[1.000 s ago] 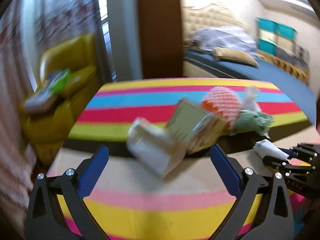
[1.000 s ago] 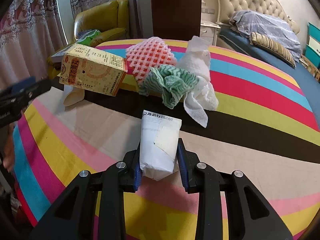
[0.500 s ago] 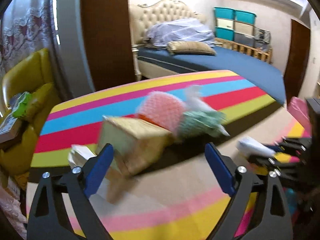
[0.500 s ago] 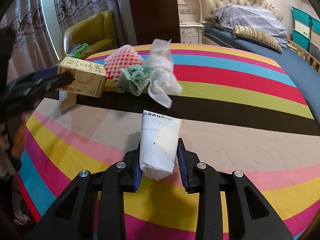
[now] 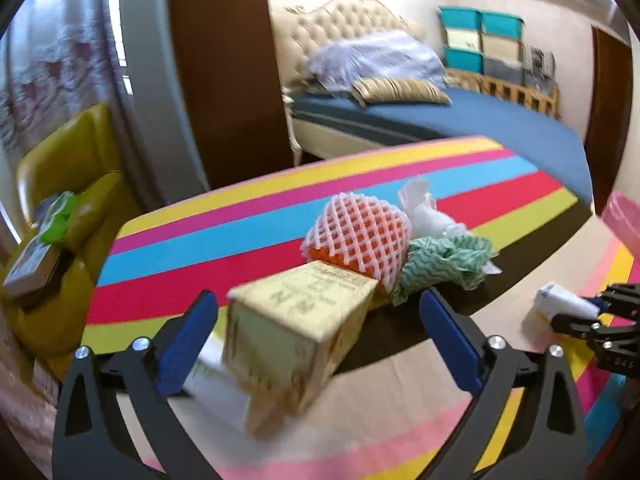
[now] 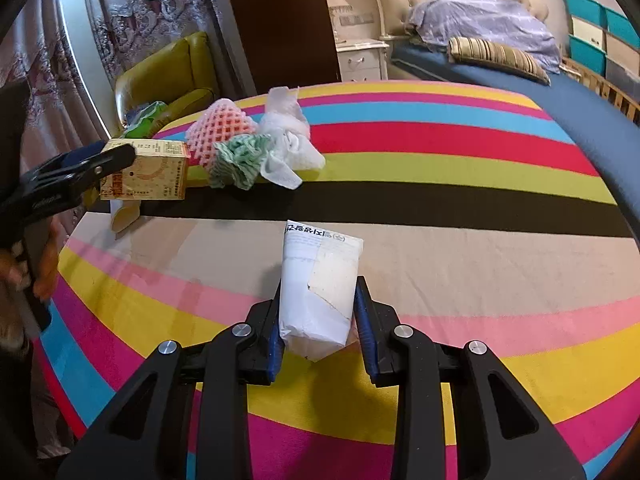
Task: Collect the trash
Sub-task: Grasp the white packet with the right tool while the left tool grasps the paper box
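My right gripper (image 6: 318,320) is shut on a white paper packet (image 6: 320,284) above the striped cloth; gripper and packet also show in the left wrist view (image 5: 564,304). My left gripper (image 5: 316,336) is open, its blue pads either side of a yellow carton (image 5: 296,332) that lies on the table (image 5: 240,240); in the right wrist view its finger (image 6: 80,164) overlaps the carton (image 6: 154,170). Behind the carton lie a pink foam net around an orange thing (image 5: 360,236), a green-white cloth (image 5: 444,260) and white crumpled paper (image 5: 424,212).
A white scrap (image 6: 124,212) pokes out under the carton. A yellow armchair (image 5: 68,184) with clutter stands left of the table. A blue bed (image 5: 440,116) is behind. A pink object (image 5: 624,220) is at the right edge.
My left gripper has swung and moved closer, so the yellow carton now sits between its open fingers. My right gripper still holds the white packet, drawn back a little from the pile.
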Demonstrator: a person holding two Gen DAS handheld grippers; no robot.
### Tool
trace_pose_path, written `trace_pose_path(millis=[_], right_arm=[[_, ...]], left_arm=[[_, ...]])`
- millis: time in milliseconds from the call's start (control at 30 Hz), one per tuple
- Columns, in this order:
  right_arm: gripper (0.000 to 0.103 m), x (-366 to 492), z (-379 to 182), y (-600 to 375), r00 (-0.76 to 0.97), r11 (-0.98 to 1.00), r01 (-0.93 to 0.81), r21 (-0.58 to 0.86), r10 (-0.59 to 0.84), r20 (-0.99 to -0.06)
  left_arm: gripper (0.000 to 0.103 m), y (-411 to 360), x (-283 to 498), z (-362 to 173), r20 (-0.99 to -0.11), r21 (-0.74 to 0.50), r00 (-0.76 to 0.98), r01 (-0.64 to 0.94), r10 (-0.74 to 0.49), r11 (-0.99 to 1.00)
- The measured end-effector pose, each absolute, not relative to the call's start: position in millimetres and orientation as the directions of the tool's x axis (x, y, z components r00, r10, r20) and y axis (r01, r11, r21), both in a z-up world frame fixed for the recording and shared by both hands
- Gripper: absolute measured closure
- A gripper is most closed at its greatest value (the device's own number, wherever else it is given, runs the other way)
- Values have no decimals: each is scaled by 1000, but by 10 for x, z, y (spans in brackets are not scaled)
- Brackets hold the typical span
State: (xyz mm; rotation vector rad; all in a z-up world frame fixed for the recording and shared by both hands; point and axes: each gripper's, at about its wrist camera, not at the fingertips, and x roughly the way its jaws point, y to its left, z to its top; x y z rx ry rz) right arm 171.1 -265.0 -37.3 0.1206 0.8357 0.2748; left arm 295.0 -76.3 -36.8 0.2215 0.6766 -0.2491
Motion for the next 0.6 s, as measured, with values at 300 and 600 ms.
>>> trace_pose_path(millis=[300,600], right_arm=[[72,1693,-356,-2653,649,961,-182,210,278,-708],[72,1617,-322,-2664,672,970,-180,160,241,-701]], left_arm=[[27,-1128,2465,-493,-679,-24,655,433,-333,901],[15,-1124,2356,-621,-696,-63,673,290,-250,955]])
